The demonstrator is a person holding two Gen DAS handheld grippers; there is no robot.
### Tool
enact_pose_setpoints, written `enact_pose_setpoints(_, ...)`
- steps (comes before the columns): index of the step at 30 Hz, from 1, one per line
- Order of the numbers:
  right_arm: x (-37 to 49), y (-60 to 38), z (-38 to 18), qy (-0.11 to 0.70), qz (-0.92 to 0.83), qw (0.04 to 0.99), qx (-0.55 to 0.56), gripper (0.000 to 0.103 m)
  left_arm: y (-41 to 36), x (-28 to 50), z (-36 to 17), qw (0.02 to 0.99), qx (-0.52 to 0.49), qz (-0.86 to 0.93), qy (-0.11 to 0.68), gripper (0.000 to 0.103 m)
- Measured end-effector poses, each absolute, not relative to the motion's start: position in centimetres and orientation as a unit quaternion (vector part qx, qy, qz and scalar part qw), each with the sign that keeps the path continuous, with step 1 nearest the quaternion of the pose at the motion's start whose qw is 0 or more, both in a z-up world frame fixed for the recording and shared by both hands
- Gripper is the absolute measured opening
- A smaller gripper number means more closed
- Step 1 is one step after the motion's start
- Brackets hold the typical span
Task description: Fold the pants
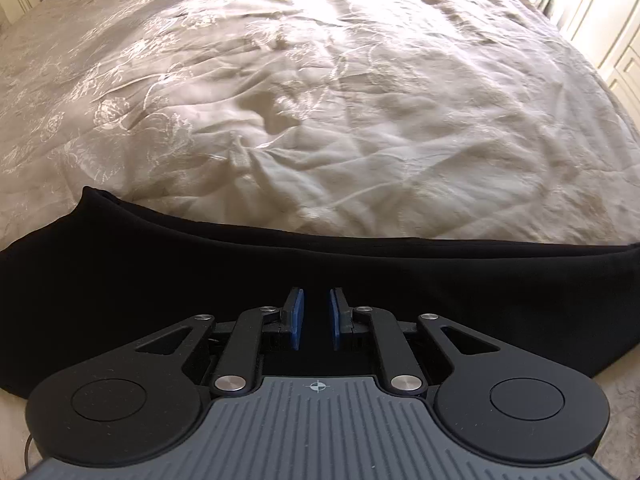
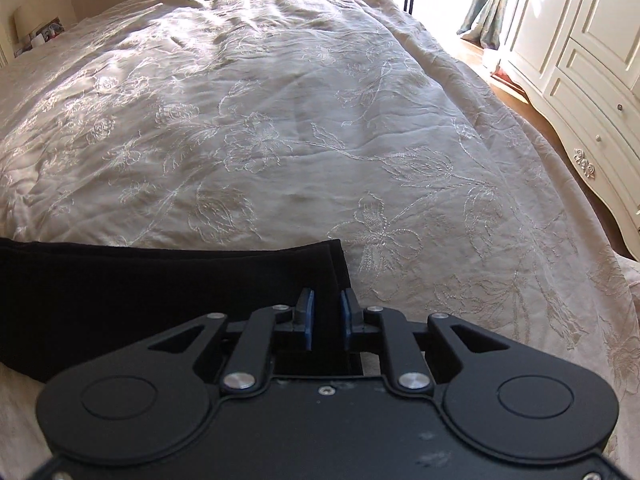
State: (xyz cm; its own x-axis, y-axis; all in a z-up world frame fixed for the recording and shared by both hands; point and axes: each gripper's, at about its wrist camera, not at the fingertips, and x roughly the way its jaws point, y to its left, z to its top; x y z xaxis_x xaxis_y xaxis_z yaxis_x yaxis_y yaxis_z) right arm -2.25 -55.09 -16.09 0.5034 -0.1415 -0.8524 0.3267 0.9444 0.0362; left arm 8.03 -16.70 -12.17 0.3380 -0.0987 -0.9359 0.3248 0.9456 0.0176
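Left gripper (image 1: 316, 300) points steeply down over the pants (image 1: 160, 280), blue pads (image 1: 297, 316) drawn near together with a narrow dark slot between them. Black cloth fills that slot, so the jaws appear clamped on the pants, though black on black leaves the contact itself unclear. Right gripper (image 2: 328, 300) sits at the pants' right-hand end, just inside the stacked hems (image 2: 336, 256); its jaws stand slightly apart, straddling cloth, and whether the pads (image 2: 309, 320) press on it cannot be told.

Pants lie as a long black band across the near edge of the bedspread (image 1: 320, 120), layers doubled, left end rounded and lifted a little off the cover. Bedspread beyond the pants is cream, embroidered with flowers, heavily creased, sunlit in patches.

Right of the pants, past the bed edge: a white cabinet (image 2: 592, 60) with small knobs, wood floor (image 2: 476, 52), a patterned curtain (image 2: 488, 8). Far left of the pants, small clutter (image 2: 40, 34), too blurred to identify. Nothing lies on the pants.
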Motion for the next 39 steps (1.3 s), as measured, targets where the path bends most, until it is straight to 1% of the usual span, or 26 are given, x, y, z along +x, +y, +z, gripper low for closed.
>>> enact_pose_setpoints(2,-2.9,-56.1,-15.3,0.460,-0.139,0.865,0.144,0.021,-18.5,6.6,-11.5,0.809,0.102,-0.159,0.556,0.014)
enact_pose_setpoints(3,-3.2,-56.6,-15.1,0.455,-0.138,0.864,0.162,0.024,-19.4,5.8,-11.3,0.807,0.104,-0.174,0.555,0.014)
enact_pose_setpoints(6,-4.4,-57.7,-14.5,0.445,-0.126,0.862,0.210,0.029,-22.5,3.9,-11.3,0.792,0.109,-0.217,0.560,0.014)
enact_pose_setpoints(9,-5.1,-58.1,-14.5,0.451,-0.113,0.858,0.217,0.033,-25.6,2.7,-12.1,0.780,0.117,-0.245,0.563,0.014)
enact_pose_setpoints(18,-4.8,-58.9,-15.5,0.465,-0.091,0.851,0.226,0.036,-32.0,3.0,-14.5,0.763,0.130,-0.266,0.574,0.014)
enact_pose_setpoints(24,-4.3,-59.9,-16.3,0.481,-0.052,0.844,0.232,0.041,-32.7,4.6,-17.5,0.746,0.126,-0.224,0.614,0.014)
enact_pose_setpoints(27,-4.2,-60.5,-17.0,0.496,-0.040,0.835,0.234,0.045,-32.9,4.9,-17.8,0.742,0.127,-0.219,0.621,0.014)
enact_pose_setpoints(34,-3.2,-60.8,-19.1,0.526,0.008,0.813,0.248,0.050,-33.2,5.1,-18.5,0.736,0.139,-0.222,0.624,0.014)
enact_pose_setpoints(39,-2.2,-61.3,-21.3,0.531,0.023,0.793,0.297,0.055,-32.8,5.8,-18.6,0.730,0.129,-0.227,0.632,0.014)
